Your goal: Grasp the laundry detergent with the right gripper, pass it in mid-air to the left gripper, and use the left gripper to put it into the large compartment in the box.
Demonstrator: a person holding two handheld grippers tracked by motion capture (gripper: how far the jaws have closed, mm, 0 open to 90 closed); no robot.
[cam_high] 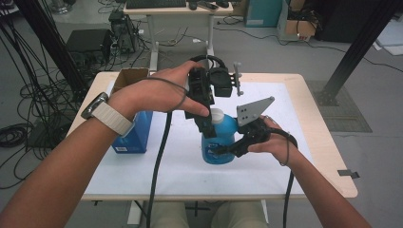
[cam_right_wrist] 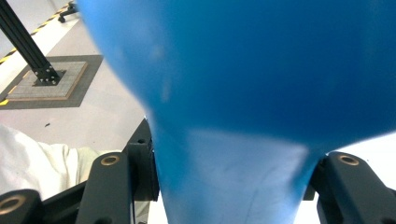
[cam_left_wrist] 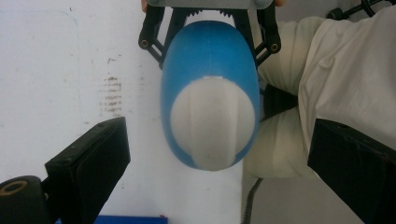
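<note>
Left gripper (cam_high: 207,124) poised above blue bottle (cam_high: 223,137), jaws apart; right gripper (cam_high: 221,151) clamping it.

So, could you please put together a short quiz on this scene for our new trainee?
1. True or false: the right tongs are clamped on the blue bottle.
2. What colour is the bottle's cap?
3. The left tongs are: A) shut on the cap, B) open above the cap, C) resting on the blue box.

Key: 1 true; 2 white; 3 B.
</note>
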